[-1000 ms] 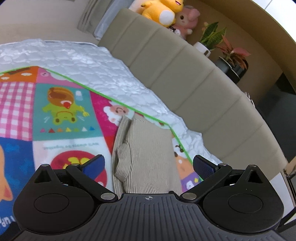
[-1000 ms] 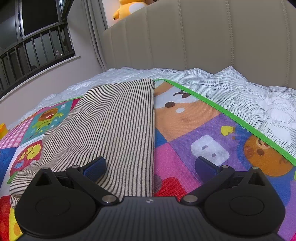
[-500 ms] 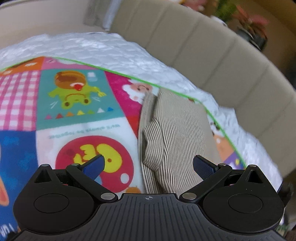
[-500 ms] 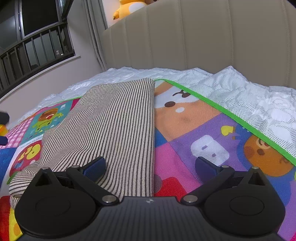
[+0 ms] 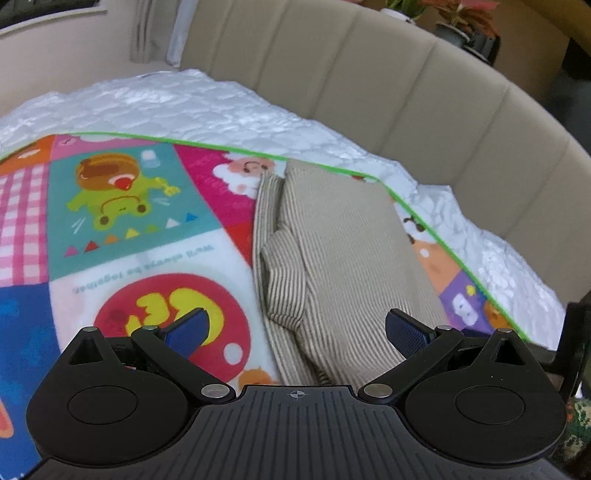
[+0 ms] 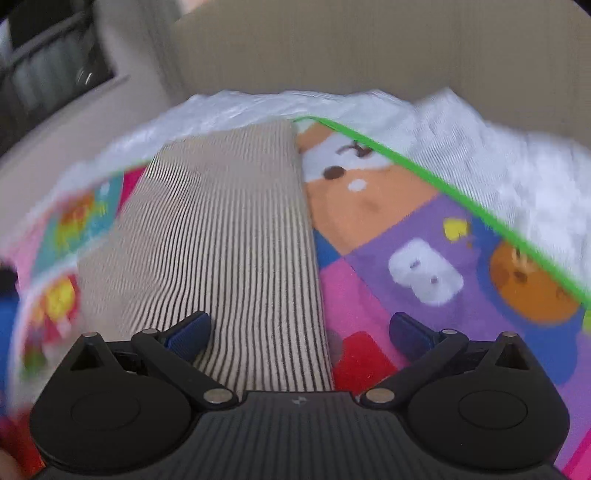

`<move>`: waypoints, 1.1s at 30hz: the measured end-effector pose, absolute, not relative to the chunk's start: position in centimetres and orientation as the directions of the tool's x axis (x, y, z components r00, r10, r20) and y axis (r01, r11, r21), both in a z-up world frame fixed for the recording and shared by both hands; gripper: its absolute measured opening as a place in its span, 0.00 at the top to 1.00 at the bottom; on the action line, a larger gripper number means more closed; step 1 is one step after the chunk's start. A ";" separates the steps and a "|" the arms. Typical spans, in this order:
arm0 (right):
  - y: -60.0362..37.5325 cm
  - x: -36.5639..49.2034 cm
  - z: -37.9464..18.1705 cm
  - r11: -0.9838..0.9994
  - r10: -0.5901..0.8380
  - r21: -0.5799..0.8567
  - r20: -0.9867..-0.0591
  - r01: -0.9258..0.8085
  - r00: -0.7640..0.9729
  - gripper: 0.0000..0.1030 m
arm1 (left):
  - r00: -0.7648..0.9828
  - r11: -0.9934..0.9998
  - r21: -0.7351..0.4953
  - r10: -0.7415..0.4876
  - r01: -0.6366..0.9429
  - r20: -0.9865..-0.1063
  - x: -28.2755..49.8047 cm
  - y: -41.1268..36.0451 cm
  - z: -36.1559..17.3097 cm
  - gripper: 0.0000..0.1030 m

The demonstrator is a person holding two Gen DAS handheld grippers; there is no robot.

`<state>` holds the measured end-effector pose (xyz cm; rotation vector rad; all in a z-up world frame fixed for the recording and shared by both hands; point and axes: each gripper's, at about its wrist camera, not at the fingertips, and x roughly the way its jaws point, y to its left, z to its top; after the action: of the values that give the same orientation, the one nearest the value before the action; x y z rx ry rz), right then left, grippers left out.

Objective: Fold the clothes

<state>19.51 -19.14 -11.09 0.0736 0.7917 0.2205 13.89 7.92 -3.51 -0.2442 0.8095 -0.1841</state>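
A beige striped garment (image 5: 343, 254) lies folded into a long strip on a colourful cartoon play mat (image 5: 122, 229); a sleeve fold bulges on its left side. My left gripper (image 5: 295, 328) is open and empty, hovering over the garment's near end. In the right wrist view the same garment (image 6: 229, 236) runs away from me on the mat (image 6: 424, 258). My right gripper (image 6: 299, 332) is open and empty, with the garment's right edge between its jaws. The right wrist view is blurred.
The mat lies on a white quilted bed cover (image 5: 207, 107). A beige padded headboard (image 5: 388, 85) curves behind the bed. Potted plants (image 5: 461, 22) stand behind the headboard. A dark object (image 5: 576, 350) shows at the right edge of the left wrist view.
My left gripper has swung over and closer to the garment's near end. My right gripper, still until now, has tilted down and moved, blurring its view. Both stay open.
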 end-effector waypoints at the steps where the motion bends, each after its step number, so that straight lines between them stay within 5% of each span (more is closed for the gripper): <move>1: -19.0 19.1 -11.2 0.975 0.219 0.126 -0.677 -0.183 0.703 0.00 | 0.675 0.958 -0.280 -0.251 0.068 -0.694 13.9 7.9 -3.5 0.00; 8: -20.8 17.5 -12.6 0.957 0.282 0.220 -0.548 -0.189 0.788 0.00 | 0.669 0.959 -0.278 -0.237 0.048 -0.704 13.6 8.3 -3.6 0.00; 33: -20.5 17.5 -12.3 0.958 0.279 0.218 -0.553 -0.187 0.785 0.00 | 0.665 0.940 -0.341 -0.242 -0.021 -0.707 13.9 9.1 -3.5 0.00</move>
<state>17.47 -20.53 -12.29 0.1552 0.6198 0.2524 13.89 9.14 -3.47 -0.3359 0.8383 -0.1277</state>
